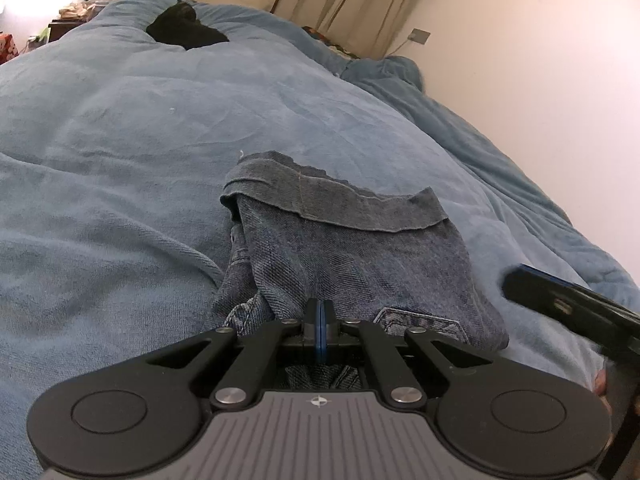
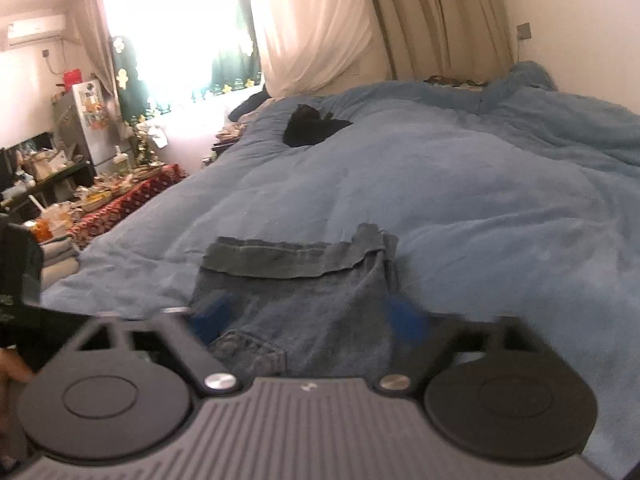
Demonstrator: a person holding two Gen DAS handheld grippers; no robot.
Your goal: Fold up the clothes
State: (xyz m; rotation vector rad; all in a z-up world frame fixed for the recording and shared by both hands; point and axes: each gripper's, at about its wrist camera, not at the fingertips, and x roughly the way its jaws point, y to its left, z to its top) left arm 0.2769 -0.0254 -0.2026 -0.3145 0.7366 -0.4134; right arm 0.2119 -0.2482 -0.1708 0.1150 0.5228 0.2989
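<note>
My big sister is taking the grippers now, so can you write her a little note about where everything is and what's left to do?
Left hand-held gripper: shut, fingers pressed together over the near end of the folded jeans; whether cloth is pinched between them cannot be told.
Right hand-held gripper: open, one finger on each side of the jeans' near end, holding nothing.
The jeans lie on the blue blanket, folded into a short bundle with the leg hems on top at the far end.
A black garment sits far up the bed, not folded.
Left to do: finish or tidy the jeans, then probably fold the black garment.

low over bed (image 1: 120, 128), both facing jeans (image 1: 360, 264)
</note>
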